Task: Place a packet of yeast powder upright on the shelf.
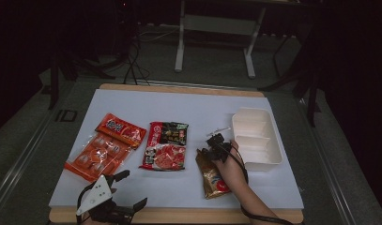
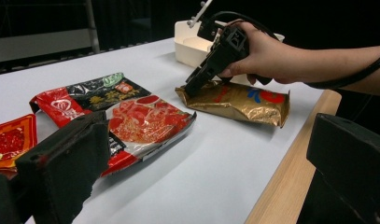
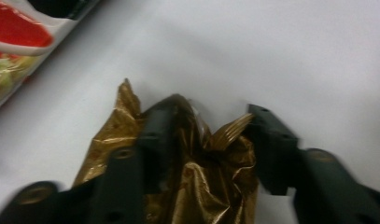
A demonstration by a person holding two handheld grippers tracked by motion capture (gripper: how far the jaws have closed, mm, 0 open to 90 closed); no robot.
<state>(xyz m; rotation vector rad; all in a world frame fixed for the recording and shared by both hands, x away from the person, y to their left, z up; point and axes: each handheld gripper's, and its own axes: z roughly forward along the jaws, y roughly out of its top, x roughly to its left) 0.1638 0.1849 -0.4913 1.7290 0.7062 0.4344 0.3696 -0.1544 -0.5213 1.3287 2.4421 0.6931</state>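
High view: the right gripper (image 1: 216, 151) is at the far end of a gold packet (image 1: 212, 178), which lies on the white tabletop (image 1: 188, 108) just beside a cream tray (image 1: 273, 154). A red-and-black packet (image 1: 165, 146) and an orange packet (image 1: 104, 147) lie to the left. The left gripper (image 1: 132, 190) sits at the near edge, jaws spread, nothing between them.
Left gripper view: own jaws stand wide and empty; across the tabletop the right gripper (image 2: 192, 88) points down onto the gold packet's (image 2: 243, 102) crumpled end.
Right gripper view: the jaws, partly closed, squeeze the gold packet (image 3: 201, 186) between them; the foil bunches up between the pads.
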